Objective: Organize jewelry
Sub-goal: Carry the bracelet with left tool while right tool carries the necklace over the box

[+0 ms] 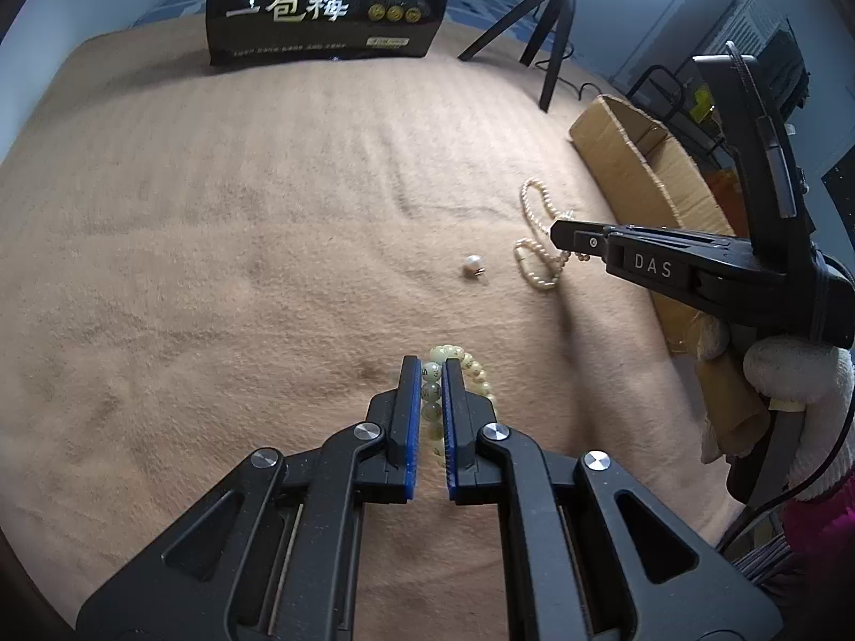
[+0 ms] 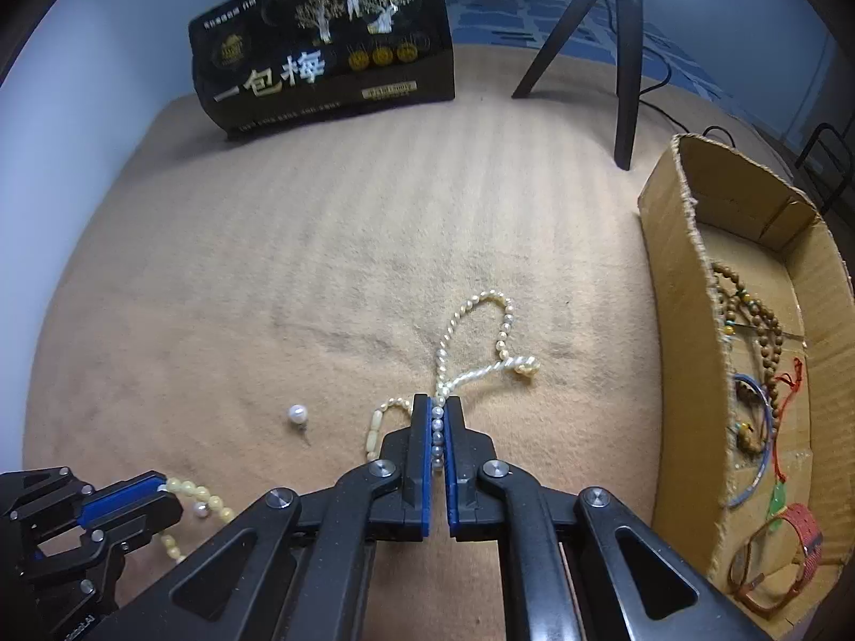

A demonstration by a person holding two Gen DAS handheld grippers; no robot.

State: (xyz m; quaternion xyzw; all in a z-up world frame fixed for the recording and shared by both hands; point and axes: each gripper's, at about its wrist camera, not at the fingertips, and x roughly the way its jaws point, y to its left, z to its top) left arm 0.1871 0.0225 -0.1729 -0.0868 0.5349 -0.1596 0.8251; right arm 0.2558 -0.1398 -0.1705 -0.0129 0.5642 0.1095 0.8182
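My left gripper (image 1: 432, 366) is shut on a pale yellow-green bead bracelet (image 1: 470, 368) lying on the tan blanket; several beads sit between its blue pads. It also shows in the right wrist view (image 2: 160, 491) with the bracelet (image 2: 200, 497). My right gripper (image 2: 438, 406) is shut on a strand of the white pearl necklace (image 2: 481, 331), whose loops trail ahead on the blanket. In the left wrist view the right gripper (image 1: 558, 237) sits over the necklace (image 1: 534, 213). A single pearl earring (image 1: 473, 265) (image 2: 297, 415) lies loose between them.
A cardboard box (image 2: 689, 288) at the right holds brown bead strands, a blue bangle, red cord and a red bracelet. A black snack bag (image 2: 326, 48) stands at the back. A black tripod (image 2: 622, 53) stands near the box. The tan blanket (image 1: 214, 240) covers the surface.
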